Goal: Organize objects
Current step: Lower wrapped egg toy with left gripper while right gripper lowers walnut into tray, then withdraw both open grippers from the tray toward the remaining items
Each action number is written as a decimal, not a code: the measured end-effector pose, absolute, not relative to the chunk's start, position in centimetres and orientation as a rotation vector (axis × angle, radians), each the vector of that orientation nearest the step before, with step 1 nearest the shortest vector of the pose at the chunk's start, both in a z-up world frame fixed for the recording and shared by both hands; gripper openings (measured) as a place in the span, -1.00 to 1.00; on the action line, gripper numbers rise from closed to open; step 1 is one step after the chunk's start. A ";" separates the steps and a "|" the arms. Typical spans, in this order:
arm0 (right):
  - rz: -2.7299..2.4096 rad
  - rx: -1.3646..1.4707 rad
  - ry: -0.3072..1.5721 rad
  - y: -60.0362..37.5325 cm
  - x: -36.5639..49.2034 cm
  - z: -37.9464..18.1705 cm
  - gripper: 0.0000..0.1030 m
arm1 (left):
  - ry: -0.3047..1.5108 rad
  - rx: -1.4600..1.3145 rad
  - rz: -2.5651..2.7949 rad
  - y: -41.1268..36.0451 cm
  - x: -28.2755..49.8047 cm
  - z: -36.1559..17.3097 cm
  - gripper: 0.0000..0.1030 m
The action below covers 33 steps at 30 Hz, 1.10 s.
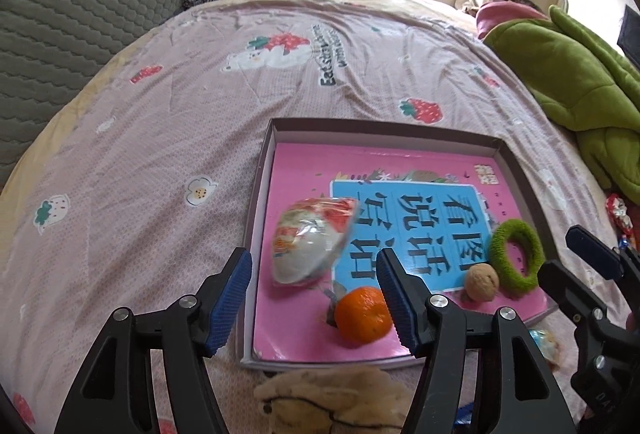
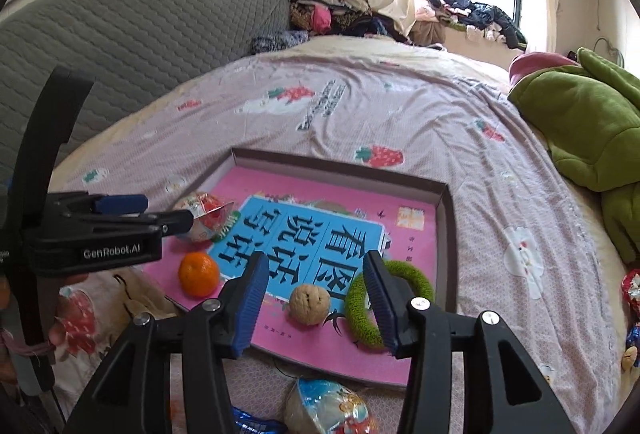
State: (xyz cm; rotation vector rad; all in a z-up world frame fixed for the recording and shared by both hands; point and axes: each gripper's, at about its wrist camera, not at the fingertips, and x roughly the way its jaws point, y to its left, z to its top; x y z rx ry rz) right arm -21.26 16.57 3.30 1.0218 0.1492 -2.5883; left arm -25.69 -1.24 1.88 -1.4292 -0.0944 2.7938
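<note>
Blue-padded and spread wide with nothing between the fingers, the left gripper (image 1: 314, 298) and right gripper (image 2: 314, 302) hover at the near edge of a shallow box (image 2: 447, 234) on the bed (image 1: 160, 137). Nearest, outside it, lie a plush toy (image 1: 332, 400) and a blue snack packet (image 2: 332, 408), probably next to be picked up. Inside, on a pink book (image 1: 304, 338), sit an orange (image 1: 362, 314), walnut (image 2: 310, 304), green ring (image 2: 416, 278) and red packet (image 1: 310, 238).

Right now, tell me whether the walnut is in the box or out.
In. The walnut sits on the pink book inside the box.
</note>
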 end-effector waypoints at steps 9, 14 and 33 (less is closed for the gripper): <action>-2.615 0.919 0.082 17.7 -18.8 6.5 0.00 | -0.098 -1.335 2.821 -0.7 -22.6 4.9 0.29; -2.629 0.882 0.066 18.2 -17.8 7.8 0.04 | -0.104 -1.287 2.831 -0.6 -21.0 6.3 0.30; -2.633 0.782 0.030 18.6 -13.8 10.4 0.05 | -0.071 -1.214 2.845 0.2 -16.9 8.6 0.30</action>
